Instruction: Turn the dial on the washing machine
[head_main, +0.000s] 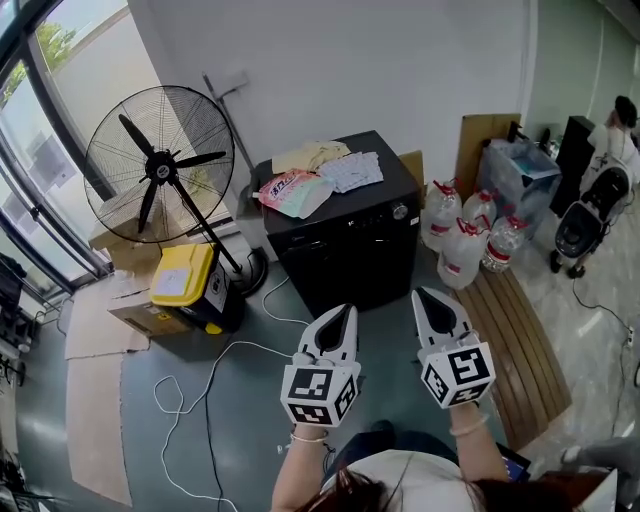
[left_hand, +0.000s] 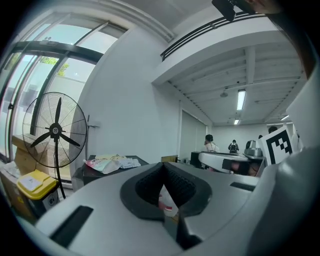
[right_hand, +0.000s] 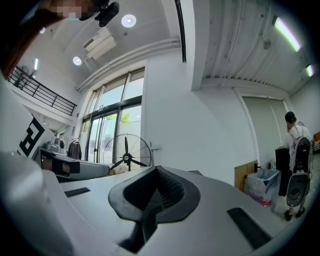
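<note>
A black washing machine (head_main: 345, 250) stands against the white wall, ahead of both grippers. Its small silver dial (head_main: 400, 211) sits at the right end of the front panel. My left gripper (head_main: 344, 311) points at the machine's lower front with its jaws shut and nothing between them. To its right, my right gripper (head_main: 426, 294) is shut too and empty, short of the machine and below the dial. In the left gripper view the closed tips (left_hand: 162, 164) sit below the machine's top (left_hand: 92, 172). In the right gripper view the tips (right_hand: 156, 168) meet.
Detergent bags and cloths (head_main: 305, 180) lie on the machine. A big standing fan (head_main: 160, 165) and a yellow box (head_main: 185, 280) are to the left, with a white cable (head_main: 230, 352) on the floor. Water bottles (head_main: 465, 240) and a wooden pallet (head_main: 525, 350) are to the right, a person with a stroller (head_main: 595, 215) beyond.
</note>
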